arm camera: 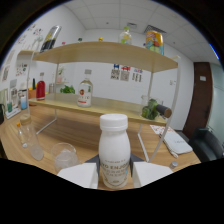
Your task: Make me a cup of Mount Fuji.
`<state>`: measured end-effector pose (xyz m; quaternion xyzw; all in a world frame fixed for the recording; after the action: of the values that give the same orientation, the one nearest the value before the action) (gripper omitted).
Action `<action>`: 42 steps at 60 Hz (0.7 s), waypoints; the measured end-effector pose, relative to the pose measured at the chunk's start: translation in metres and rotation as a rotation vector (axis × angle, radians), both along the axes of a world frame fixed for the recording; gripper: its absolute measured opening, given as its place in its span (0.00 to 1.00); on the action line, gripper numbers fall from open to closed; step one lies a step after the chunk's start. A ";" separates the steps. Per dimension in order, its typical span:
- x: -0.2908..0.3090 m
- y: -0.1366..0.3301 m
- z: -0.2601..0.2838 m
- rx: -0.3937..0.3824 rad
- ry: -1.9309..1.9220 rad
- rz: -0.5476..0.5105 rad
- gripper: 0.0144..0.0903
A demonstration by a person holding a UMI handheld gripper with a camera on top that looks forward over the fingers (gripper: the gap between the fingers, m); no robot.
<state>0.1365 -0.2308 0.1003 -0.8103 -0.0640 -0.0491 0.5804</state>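
Observation:
A white plastic bottle (114, 150) with a white screw cap and a printed label stands upright between my fingers. My gripper (114, 174) is shut on its lower body, with the white fingers (79, 175) pressing on both sides. A short clear glass cup (64, 156) sits on the wooden table just ahead and left of the fingers. Further left stands a taller clear vessel (27, 134). The bottle's base is hidden between the fingers.
A wooden shelf rack (105, 52) spans the table beyond the bottle. It carries a labelled bottle (85, 93), a red bottle (41, 90), a green plant (67, 90) and a can (155, 41) on top. Papers (175, 142) and a black chair (207, 142) lie to the right.

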 end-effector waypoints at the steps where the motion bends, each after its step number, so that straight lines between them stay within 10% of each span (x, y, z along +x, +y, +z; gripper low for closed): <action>1: 0.000 0.000 0.000 -0.002 -0.034 0.004 0.43; 42: -0.017 0.018 0.032 0.010 -1.321 0.308 0.43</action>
<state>0.1192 -0.2131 0.1322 -0.5894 -0.5197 -0.4508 0.4235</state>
